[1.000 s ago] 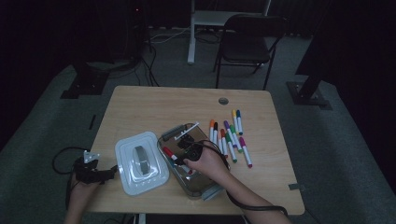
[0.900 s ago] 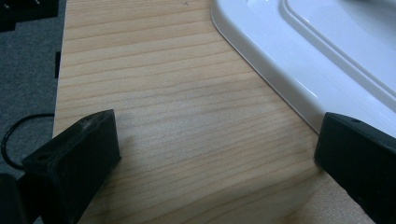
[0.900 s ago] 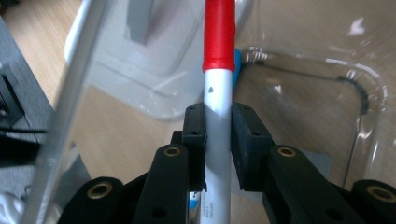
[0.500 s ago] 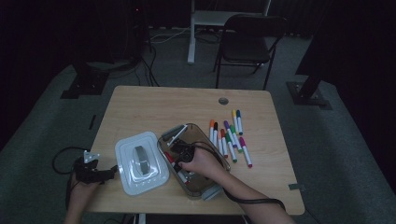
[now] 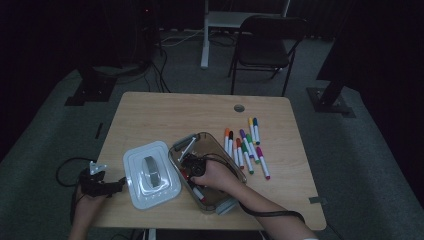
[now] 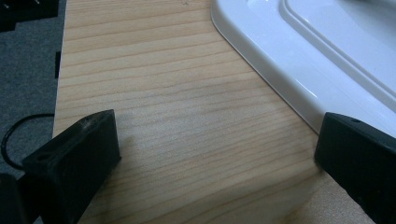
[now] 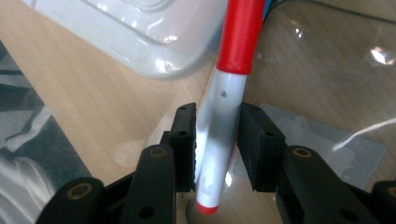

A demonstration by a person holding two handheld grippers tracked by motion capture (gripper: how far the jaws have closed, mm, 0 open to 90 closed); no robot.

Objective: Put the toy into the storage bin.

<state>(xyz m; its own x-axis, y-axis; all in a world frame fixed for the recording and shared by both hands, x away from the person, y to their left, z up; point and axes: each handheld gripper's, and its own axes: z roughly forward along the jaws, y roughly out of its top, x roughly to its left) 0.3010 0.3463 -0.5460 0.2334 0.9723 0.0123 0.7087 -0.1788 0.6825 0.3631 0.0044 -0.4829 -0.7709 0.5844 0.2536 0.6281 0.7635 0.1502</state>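
Observation:
A white marker with a red cap (image 7: pixel 223 107) stands between the jaws of my right gripper (image 7: pixel 217 140), its lower end at the floor of the clear plastic container (image 7: pixel 317 70). The jaws have just been opening, and thin gaps show beside the marker's barrel. In the high view the right gripper (image 5: pixel 192 167) is down inside the container (image 5: pixel 222 142), with the red marker (image 5: pixel 198 193) below the hand. My left gripper (image 5: pixel 119 184) rests open at the table's left front edge, beside the white lid (image 5: pixel 137 190). Its jaws (image 6: pixel 215 154) hold nothing and stand near the lid's (image 6: pixel 327 60) rim.
Several coloured markers (image 5: pixel 247 145) lie in a row on the table right of the container. The lid (image 7: pixel 140 32) lies close to the container's left side. A cable hole (image 5: pixel 239 108) sits near the table's far edge, with a chair (image 5: pixel 262 40) beyond.
My right hand has sunk lower into the container, carrying the red marker down. The left gripper has stayed where it was.

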